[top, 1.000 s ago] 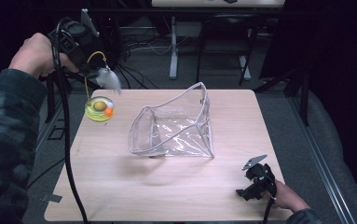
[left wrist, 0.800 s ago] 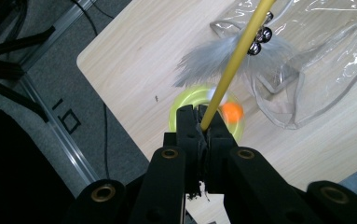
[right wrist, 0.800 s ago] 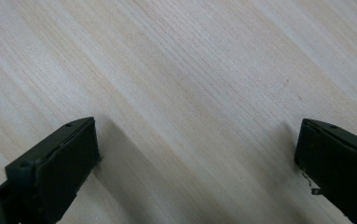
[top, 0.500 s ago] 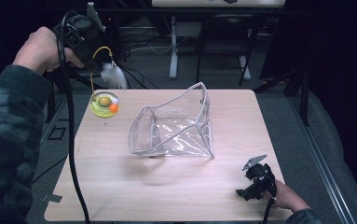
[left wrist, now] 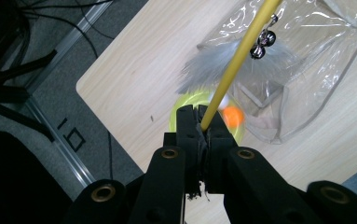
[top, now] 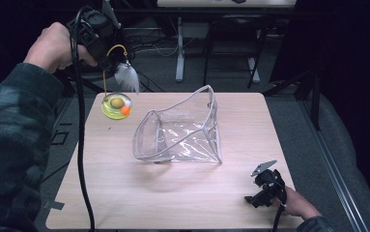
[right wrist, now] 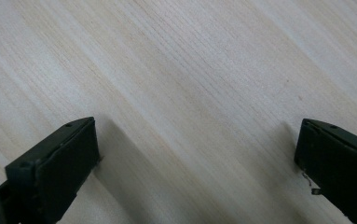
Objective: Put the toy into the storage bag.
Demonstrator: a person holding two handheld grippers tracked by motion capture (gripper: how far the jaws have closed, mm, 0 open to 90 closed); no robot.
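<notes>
A: Left gripper view first. Jaws of the left gripper (left wrist: 199, 119) pinched tight on the yellow wand (left wrist: 234, 63), thin stick running up and away from the tips.

B: What hangs off the wand?

A: Grey feather (left wrist: 223, 65) and two small bells (left wrist: 263, 44) near the far end. Yellow-green dish (left wrist: 185, 109) right under the tips, orange ball (left wrist: 232, 115) in it.

B: High view?

A: Left gripper (top: 106, 57) up in the air past the table's far left corner, hand (top: 52, 46) wrapped around its body. Wand (top: 112, 48) curls over, white-grey feather (top: 127, 77) dangling. Dish (top: 108, 110) sits on the table (top: 182, 193) near that corner, just below the feather, with the orange ball (top: 125, 110) and a duller ball (top: 117, 102) inside.

B: Next out?

A: Clear plastic bag (top: 182, 130) mid-table, mouth propped open toward the dish side, near the dish, not touching.

B: Right side?

A: Right gripper (top: 262, 186) low at the near right corner, well apart from the bag. Right gripper view: both black fingers (right wrist: 59, 158) spread wide, nothing between them, bare wood (right wrist: 190, 93) underneath.
</notes>
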